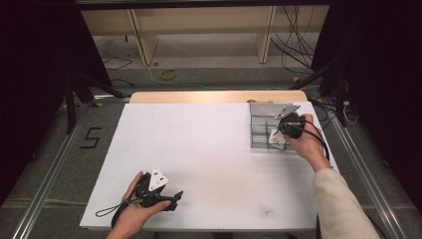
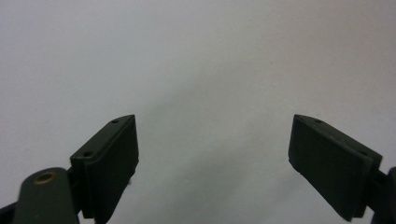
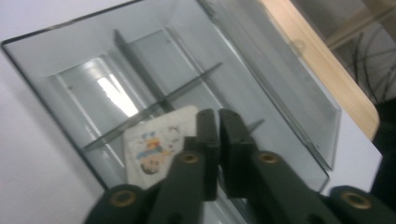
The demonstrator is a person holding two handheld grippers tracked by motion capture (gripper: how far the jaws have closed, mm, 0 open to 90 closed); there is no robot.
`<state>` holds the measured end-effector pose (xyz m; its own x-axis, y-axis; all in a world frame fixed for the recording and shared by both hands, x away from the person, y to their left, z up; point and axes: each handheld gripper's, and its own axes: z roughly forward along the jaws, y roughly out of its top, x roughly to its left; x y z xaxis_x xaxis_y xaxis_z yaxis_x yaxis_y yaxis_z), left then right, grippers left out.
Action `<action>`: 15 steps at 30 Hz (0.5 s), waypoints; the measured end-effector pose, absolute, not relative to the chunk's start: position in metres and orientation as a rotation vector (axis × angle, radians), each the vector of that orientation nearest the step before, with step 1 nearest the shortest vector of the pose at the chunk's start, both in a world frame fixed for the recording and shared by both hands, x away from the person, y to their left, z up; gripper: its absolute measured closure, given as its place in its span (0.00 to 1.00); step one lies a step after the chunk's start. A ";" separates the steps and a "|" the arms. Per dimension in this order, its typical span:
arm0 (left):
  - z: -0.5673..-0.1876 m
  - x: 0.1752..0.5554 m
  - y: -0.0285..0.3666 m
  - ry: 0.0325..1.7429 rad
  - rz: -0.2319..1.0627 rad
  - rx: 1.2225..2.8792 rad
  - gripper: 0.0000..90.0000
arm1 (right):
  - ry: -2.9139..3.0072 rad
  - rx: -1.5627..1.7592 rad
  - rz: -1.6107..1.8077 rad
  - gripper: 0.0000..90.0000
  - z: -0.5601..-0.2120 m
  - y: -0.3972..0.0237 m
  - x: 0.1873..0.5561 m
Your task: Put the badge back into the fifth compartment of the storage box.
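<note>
**Right tongs pressed together at a card in the clear organiser**

On the white counter, a clear plastic box with inner dividers sits near the far right corner. The right tongs reach down into it, held by the right hand with its pale sleeve. Their jaws are pressed together with hardly a gap between them. Just beside them, in a near compartment of the box, stands a small white card with a colourful cartoon print, tilted and leaning against a divider. The card's right edge runs behind the left jaw; whether the jaws pinch that edge or merely sit against it cannot be told from the right gripper view. In the high view the card shows as a white patch at the box's near right side.

The left tongs are spread wide with nothing between them, resting low over bare white counter near the front left edge, well apart from the box, in the left hand.
</note>
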<state>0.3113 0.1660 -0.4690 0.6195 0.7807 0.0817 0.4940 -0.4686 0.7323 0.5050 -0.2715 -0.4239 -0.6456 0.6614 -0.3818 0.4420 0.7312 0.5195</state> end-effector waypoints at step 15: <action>-0.469 0.311 0.166 0.993 0.544 2.154 0.17 | 2.287 1.176 0.401 1.00 -0.433 -0.281 0.500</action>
